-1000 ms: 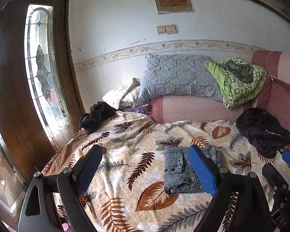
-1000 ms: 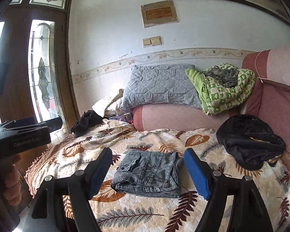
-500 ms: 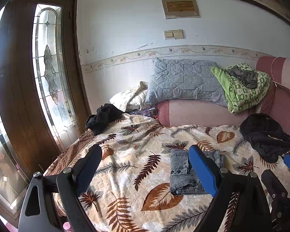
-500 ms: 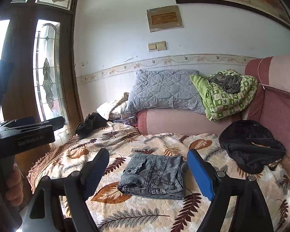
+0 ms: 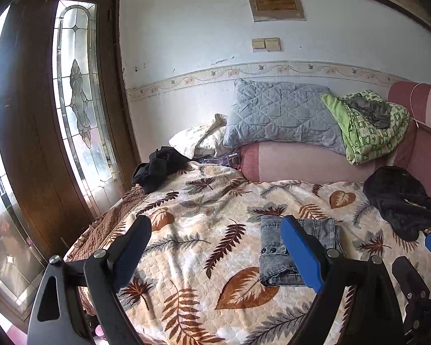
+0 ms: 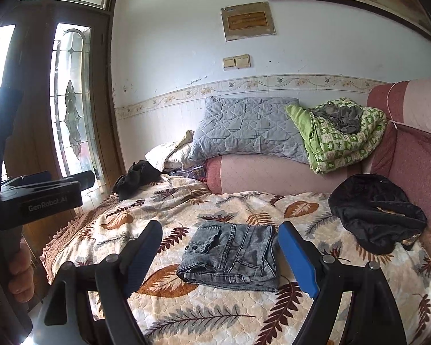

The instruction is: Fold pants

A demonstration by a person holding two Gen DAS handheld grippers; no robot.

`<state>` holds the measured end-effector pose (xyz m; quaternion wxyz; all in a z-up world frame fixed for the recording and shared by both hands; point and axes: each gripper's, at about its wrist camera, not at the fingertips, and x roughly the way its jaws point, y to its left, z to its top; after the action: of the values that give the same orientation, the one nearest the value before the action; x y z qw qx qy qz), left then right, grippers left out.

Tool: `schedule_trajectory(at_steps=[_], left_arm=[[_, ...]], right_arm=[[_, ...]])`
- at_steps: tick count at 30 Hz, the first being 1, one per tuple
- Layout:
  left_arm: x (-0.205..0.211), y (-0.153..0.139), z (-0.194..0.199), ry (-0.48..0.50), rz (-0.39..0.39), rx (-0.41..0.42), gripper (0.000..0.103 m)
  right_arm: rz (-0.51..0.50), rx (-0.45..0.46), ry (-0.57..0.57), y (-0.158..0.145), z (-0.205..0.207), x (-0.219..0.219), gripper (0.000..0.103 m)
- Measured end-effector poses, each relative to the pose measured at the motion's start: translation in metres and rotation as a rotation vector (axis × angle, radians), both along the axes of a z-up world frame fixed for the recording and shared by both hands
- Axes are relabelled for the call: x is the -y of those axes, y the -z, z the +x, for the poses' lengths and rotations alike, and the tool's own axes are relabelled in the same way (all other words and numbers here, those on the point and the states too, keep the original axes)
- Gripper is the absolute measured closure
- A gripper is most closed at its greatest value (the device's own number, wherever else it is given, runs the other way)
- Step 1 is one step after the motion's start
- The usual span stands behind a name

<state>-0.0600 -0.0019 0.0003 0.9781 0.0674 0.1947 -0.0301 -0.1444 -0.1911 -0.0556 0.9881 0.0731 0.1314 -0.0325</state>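
The grey denim pants (image 6: 231,254) lie folded into a compact rectangle on the leaf-print bedspread (image 6: 186,310). In the left wrist view the pants (image 5: 275,253) sit to the right, partly behind my blue finger. My left gripper (image 5: 215,234) is open and empty, held back from the bed above its near left part. My right gripper (image 6: 219,240) is open and empty, held back with the pants seen between its fingers. The left gripper's body (image 6: 40,198) shows at the left of the right wrist view.
A black garment (image 6: 373,215) lies at the right of the bed, another dark garment (image 6: 135,178) at the far left. A grey pillow (image 6: 247,129) and a green blanket (image 6: 344,138) rest on the pink sofa back (image 6: 273,175). A glass-panelled wooden door (image 5: 71,115) stands left.
Both grippers have drawn back and risen from the bed. The folded pants look smaller and farther away. Both stay open and empty.
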Motion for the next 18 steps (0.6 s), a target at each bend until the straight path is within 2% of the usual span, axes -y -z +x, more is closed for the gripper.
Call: schedule_trajectory(at_steps=[18], left_arm=[[-0.0050, 0.0027, -0.0021, -0.013, -0.008, -0.003, 0.012]], right_arm=[[-0.001, -0.025, -0.016, 0.0026, 0.0025, -0.0008, 0.018]])
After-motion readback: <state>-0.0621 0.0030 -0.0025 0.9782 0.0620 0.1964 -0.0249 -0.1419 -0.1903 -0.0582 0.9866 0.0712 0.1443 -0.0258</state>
